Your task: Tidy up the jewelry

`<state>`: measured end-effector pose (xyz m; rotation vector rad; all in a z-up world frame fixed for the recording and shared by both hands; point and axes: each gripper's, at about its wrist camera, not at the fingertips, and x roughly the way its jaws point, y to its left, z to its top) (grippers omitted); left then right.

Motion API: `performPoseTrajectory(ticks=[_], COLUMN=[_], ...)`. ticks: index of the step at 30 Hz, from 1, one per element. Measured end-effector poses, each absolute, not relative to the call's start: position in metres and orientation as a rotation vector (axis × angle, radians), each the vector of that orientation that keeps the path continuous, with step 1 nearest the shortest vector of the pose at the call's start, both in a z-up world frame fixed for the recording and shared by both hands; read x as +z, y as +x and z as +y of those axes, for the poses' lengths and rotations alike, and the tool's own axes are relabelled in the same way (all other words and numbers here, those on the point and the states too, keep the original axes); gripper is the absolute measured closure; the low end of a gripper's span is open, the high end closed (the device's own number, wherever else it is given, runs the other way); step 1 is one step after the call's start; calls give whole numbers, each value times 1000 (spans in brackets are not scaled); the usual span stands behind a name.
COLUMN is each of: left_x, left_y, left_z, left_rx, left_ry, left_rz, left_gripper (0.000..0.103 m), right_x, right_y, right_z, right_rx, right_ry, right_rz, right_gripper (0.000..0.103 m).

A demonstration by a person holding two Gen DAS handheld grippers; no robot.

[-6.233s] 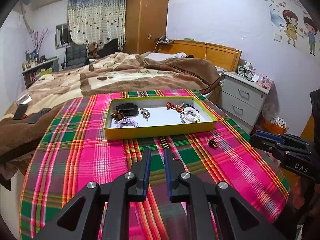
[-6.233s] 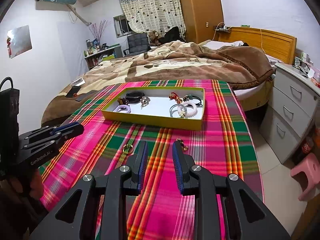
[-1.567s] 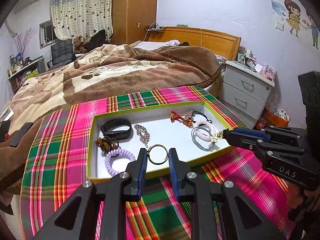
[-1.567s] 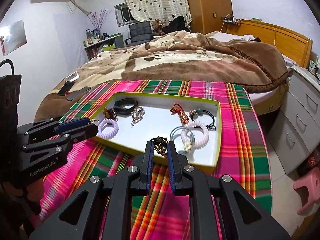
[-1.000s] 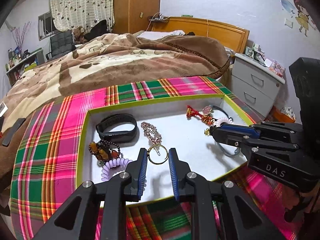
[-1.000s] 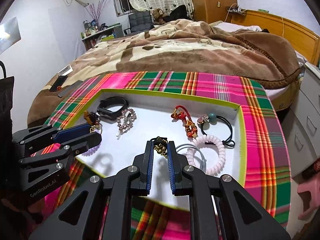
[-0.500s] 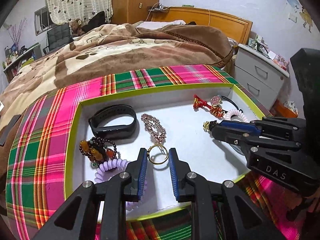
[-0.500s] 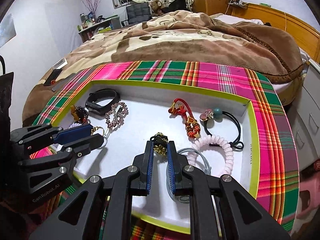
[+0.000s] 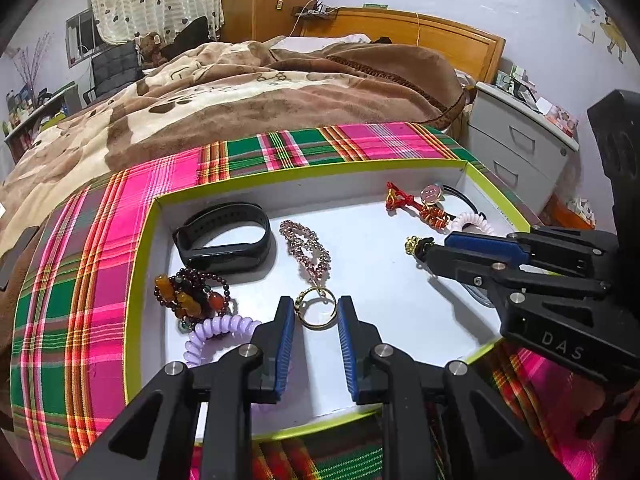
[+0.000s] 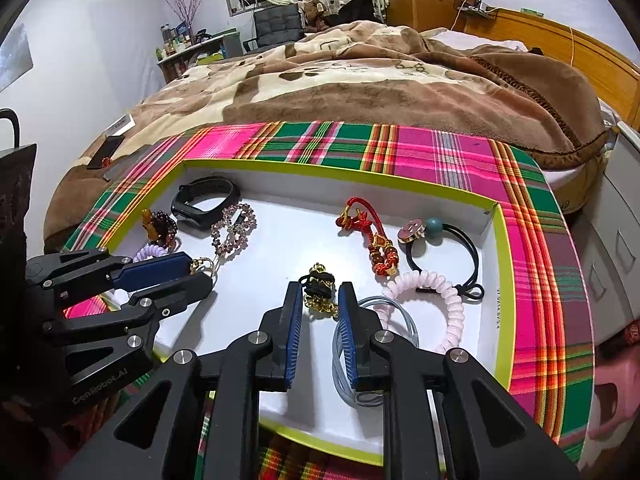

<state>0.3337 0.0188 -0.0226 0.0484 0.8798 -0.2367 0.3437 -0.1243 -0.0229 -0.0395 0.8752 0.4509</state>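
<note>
Gold ring between the parted left gripper fingers.

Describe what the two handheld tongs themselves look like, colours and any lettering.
Both the left tongs and right tongs are matte black angular linkages with silver pivot screws and ribbed blue pads on the inner finger faces. White lettering reads "DAS" on the right one and "GenRobot.AI" on the left. No cables or sleeves are visible.

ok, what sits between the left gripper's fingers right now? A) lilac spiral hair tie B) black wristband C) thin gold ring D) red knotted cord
C: in the left wrist view the thin gold ring sits between the blue pads of the left gripper, above the white floor of the yellow-rimmed tray.
</note>
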Motion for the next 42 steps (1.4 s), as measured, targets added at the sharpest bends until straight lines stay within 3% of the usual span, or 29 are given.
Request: performPoseTrajectory(ticks=[7,21,38,42], left_x=[-12,27,33,33], left_y=[320,229,114,91], left_z=[24,31,24,20], left_rx=[-227,-170,-104,-95], left_ry=[38,-14,-16,1], left_rz=[849,722,637,614], left_gripper=[81,81,81,81], right_x=[-12,21,23,20], right_y=[328,235,118,99], right_z=[-130,-142,-166,-169], right_rx=[457,445,391,376], right_ry=[-27,-44,-33,-36], right_rz=[849,721,630,614], right_gripper=[77,76,75,67])
